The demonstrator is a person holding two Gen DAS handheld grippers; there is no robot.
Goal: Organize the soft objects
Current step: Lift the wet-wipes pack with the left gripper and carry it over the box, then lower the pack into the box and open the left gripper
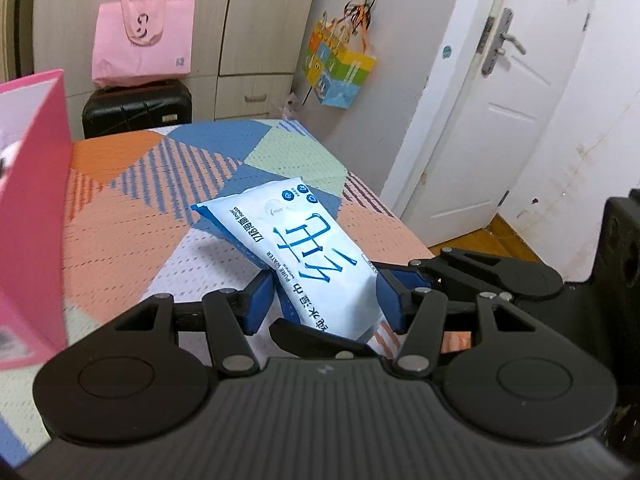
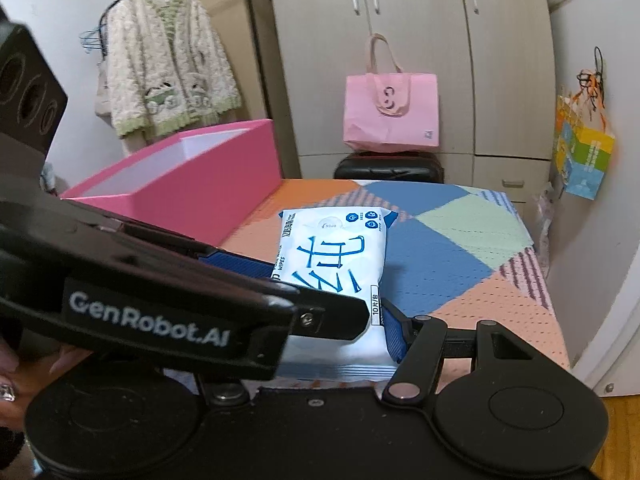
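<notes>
The patchwork-covered bed (image 2: 460,248) carries an open pink cardboard box (image 2: 208,184) — the likely destination, its contents hidden. The white-and-blue soft pack of wet wipes (image 1: 304,248) is lifted above the bed, not yet boxed — left gripper (image 1: 324,300) and right gripper (image 2: 340,312) fingers both clamp it.

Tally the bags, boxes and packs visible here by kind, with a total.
Hanging bags: 2, pink tote and colourful gift bag
Open pink box: 1
Wet wipes pack: 1
Black suitcase: 1
Total: 5
</notes>
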